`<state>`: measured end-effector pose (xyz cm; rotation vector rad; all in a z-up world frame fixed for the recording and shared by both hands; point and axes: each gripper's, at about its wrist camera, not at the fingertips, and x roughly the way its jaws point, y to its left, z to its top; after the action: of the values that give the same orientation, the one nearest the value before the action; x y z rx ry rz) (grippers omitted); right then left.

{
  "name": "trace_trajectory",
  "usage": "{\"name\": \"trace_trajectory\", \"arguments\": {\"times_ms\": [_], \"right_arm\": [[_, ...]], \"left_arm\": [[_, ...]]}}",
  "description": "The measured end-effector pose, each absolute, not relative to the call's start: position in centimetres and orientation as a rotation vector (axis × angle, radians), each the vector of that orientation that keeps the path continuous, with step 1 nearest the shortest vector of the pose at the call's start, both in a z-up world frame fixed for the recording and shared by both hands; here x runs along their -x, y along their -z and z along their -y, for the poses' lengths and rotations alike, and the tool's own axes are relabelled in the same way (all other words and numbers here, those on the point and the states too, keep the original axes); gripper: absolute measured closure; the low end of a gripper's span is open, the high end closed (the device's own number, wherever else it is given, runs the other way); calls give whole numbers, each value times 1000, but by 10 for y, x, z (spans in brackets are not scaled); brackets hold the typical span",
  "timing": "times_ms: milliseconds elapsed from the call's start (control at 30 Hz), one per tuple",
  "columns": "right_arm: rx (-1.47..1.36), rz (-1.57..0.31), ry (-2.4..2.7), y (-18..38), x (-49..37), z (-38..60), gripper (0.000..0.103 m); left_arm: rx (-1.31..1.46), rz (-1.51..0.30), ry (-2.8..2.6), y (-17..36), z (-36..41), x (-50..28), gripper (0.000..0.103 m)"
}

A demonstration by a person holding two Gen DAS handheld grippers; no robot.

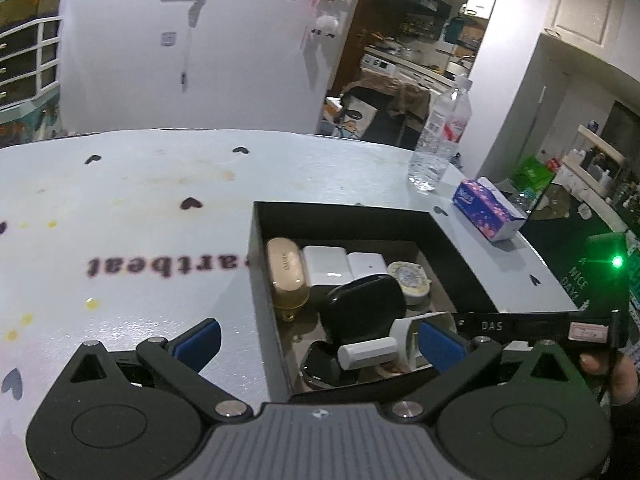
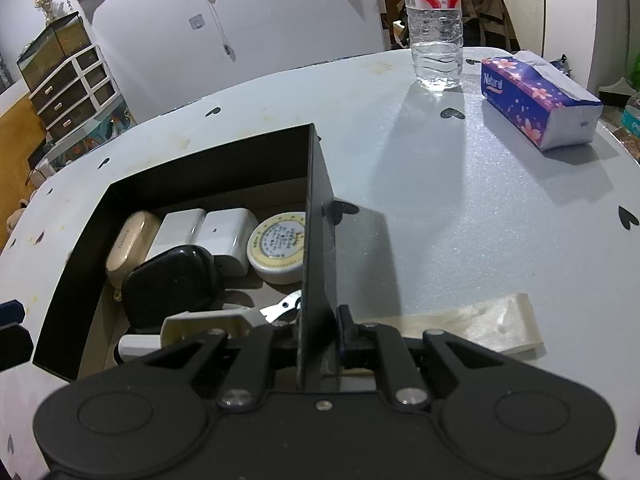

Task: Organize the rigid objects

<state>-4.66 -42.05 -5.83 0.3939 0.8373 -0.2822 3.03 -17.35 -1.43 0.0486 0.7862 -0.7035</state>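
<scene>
With its jaws pinching the right wall of the box (image 2: 316,216) on the table (image 2: 440,208), the right gripper (image 2: 320,344) is steadying it; the left gripper (image 1: 316,344), jaws wide and empty, is hovering over the near corner and should be lowering gently among the packed cases.

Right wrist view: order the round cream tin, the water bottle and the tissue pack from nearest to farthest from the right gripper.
Measured from the right gripper, shut on the box wall:
1. Round cream tin, inside the box, just left of the wall.
2. Tissue pack, far right on the table.
3. Water bottle, at the far table edge.
</scene>
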Motion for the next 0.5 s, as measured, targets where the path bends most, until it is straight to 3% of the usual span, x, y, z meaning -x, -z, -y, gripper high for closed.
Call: {"name": "trace_trajectory", "arguments": {"times_ms": [67, 200, 367, 500], "right_arm": [[-370, -829, 289, 55, 48, 418, 75], [-345, -767, 318, 38, 57, 416, 63], [-296, -675, 325, 13, 75, 403, 36], [-232, -631, 321, 1, 88, 387, 23]], "left_arm": [[-62, -766, 672, 13, 172, -27, 0], [-64, -734, 642, 13, 168, -24, 0], [-67, -728, 641, 14, 168, -22, 0], [-60, -724, 625, 16, 167, -22, 0]]}}
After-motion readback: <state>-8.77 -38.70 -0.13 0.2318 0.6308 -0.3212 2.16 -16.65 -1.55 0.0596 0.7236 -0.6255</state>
